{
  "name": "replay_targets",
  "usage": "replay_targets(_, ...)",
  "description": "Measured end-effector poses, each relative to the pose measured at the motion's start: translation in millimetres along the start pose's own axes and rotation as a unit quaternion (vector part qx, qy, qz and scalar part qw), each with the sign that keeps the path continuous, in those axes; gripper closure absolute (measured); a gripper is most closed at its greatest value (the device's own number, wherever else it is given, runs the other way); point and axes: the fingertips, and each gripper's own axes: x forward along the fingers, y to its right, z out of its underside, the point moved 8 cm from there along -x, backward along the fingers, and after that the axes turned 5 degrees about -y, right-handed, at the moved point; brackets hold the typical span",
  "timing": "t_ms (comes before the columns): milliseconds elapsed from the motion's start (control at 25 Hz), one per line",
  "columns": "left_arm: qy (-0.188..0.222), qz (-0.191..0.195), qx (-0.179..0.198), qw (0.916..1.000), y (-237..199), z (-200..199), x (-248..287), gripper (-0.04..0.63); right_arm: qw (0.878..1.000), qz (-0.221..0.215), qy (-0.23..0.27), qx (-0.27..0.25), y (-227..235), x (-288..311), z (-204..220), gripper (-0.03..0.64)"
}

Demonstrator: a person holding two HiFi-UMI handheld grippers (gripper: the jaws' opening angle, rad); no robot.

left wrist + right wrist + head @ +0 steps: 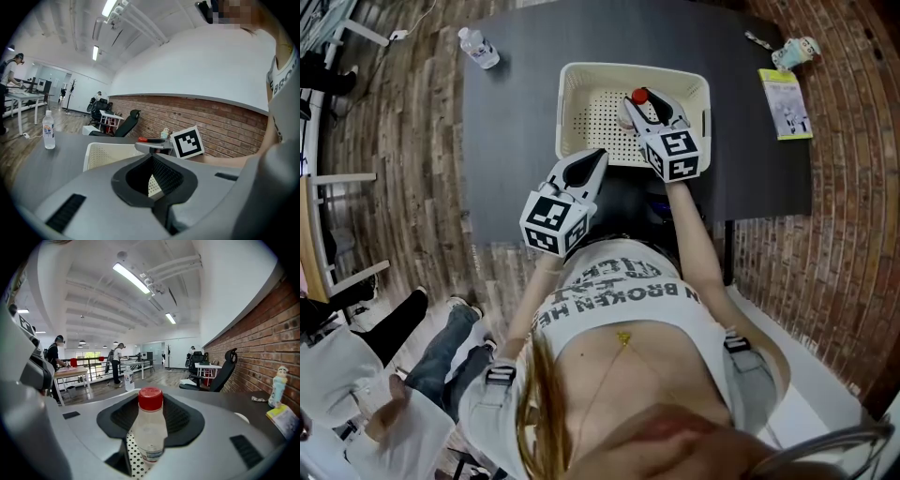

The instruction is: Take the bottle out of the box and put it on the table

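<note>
Your right gripper (pixel 649 108) (pixel 150 394) is pinching the bottle (pixel 630 111) (pixel 150 432). In the right gripper view its jaws press on both sides of the clear body, below the red cap (pixel 639 96) (pixel 150 399). The bottle stands straight along the jaws, over the far right part of the white perforated box (pixel 572 112) (pixel 132 451).

Your left gripper (pixel 598 155) (pixel 152 157) is pressed together at the tips, with nothing between them. Only the dark hollow of its pads stays open, and a patch of the box (pixel 101 154) shows through it. This gripper sits just outside the box's near left corner, at the near edge of the dark table (pixel 516 141) (pixel 42 173).

From the head view, your right gripper covers most of the bottle; only the cap and a bit of the shoulder show. In the right gripper view the jaws cut off the bottle's base, so you cannot tell whether it rests on the box floor or hangs above it. The print on its label is too blurred to make out.

A second water bottle (pixel 478 47) (pixel 48 131) (pixel 129 378) stands at the table's far left corner, well apart from the box
</note>
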Motion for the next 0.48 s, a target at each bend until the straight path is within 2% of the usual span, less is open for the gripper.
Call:
replay_targets(200,0.004,-0.005,-0.005,1.0,0,3,-6,0.595,1.0,-0.012,-0.007,0.003,1,-8,-6,0.459)
replay_targets(480,0.004,-0.008,-0.005,0.9999,-2,5,-8,0.595,0.999,-0.028,0.012,-0.014,-2,-32,-40,0.46)
